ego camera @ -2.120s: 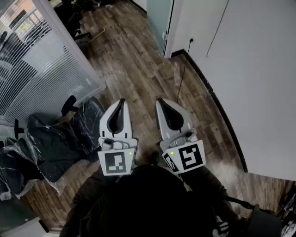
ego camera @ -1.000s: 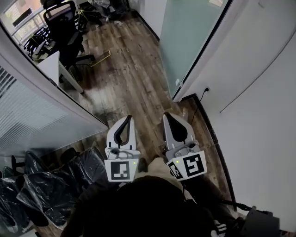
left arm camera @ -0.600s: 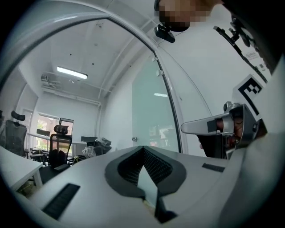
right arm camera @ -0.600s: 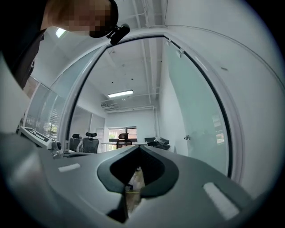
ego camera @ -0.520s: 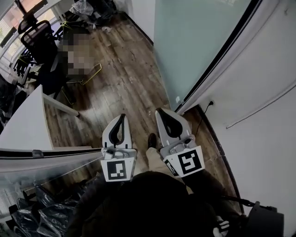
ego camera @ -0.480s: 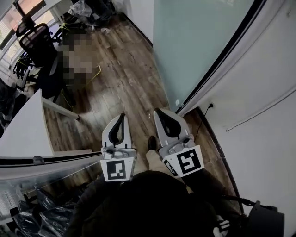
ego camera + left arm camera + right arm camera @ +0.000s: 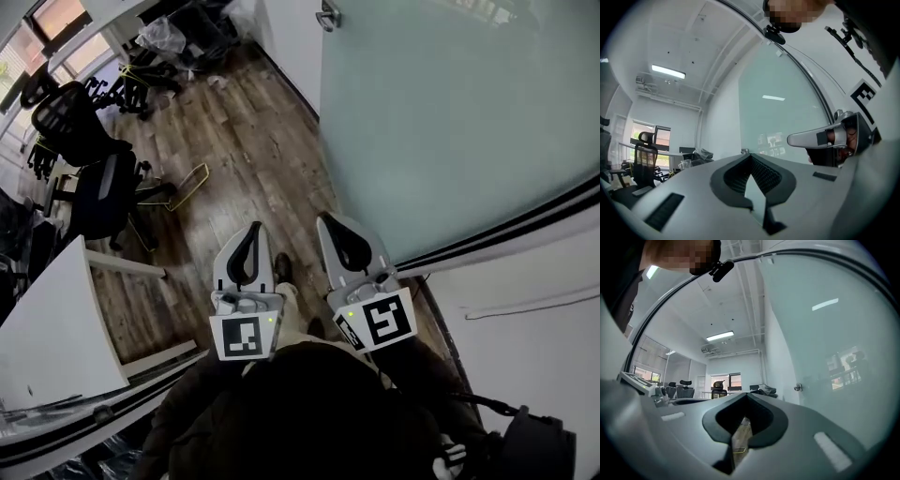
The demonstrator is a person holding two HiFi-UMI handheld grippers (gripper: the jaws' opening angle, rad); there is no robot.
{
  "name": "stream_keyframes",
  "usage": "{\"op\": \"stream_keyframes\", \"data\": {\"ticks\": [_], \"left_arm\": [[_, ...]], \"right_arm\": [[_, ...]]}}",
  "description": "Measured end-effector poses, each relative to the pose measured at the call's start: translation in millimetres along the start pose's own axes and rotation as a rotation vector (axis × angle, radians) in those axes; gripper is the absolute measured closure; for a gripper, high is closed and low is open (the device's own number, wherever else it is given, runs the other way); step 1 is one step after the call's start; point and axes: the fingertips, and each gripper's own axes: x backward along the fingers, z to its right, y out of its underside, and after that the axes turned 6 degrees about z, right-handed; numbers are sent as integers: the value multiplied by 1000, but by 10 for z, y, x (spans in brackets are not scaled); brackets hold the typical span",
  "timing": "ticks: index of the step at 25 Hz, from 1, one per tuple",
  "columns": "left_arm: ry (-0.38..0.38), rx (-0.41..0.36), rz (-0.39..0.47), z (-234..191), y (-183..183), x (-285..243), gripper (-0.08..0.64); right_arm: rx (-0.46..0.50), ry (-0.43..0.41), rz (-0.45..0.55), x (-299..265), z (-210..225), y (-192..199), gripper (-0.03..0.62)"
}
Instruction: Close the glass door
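left of the glass door (image 7: 450, 122), chairs (image 7: 98, 192) (black) stand.

Left tool (image 7: 255, 227), right tool (image 7: 328, 219): closed, empty.

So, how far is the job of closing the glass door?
Nothing looks done: the glass door stands untouched beside the person. In hand: nothing; left gripper and right gripper are shut, empty, short of its handle. Remaining: reach the handle, swing the door closed.
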Motion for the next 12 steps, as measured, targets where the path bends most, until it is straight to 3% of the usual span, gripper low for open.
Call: {"op": "stream_keyframes", "data": {"ticks": [6,12], "left_arm": [[18,16,8,-721,491,-1054,563],[36,21,-15,-1423,723,-2766,563]], "right_arm": [[19,21,-12,-1200,447,462,591],[14,14,-42,-2798,1294,568,591]]}}
